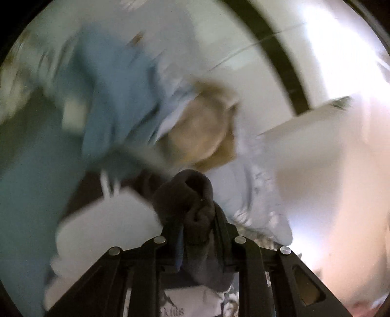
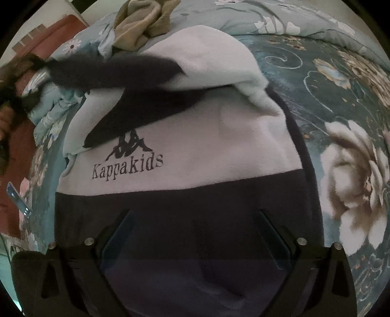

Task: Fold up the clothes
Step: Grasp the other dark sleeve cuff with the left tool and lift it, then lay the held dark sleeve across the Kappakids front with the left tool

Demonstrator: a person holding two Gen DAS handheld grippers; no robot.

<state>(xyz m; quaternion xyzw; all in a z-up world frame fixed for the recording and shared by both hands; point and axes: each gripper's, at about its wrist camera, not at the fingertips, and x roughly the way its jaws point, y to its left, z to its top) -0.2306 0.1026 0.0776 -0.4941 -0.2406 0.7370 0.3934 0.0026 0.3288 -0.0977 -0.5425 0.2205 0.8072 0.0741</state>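
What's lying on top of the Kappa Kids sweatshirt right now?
A dark sleeve stretches across the sweatshirt, just above the logo, with a pale fold of its own fabric bunched behind. What lies beneath the sweatshirt is covered; only the floral bedspread shows around it.

navy-and-white fleece top [image 2: 195, 151], floral teal bedspread [image 2: 341, 102]

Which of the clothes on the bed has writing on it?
The white and dark fleece top beneath the right gripper: it reads "Kappa kids". The crumpled tan garment behind it shows none.
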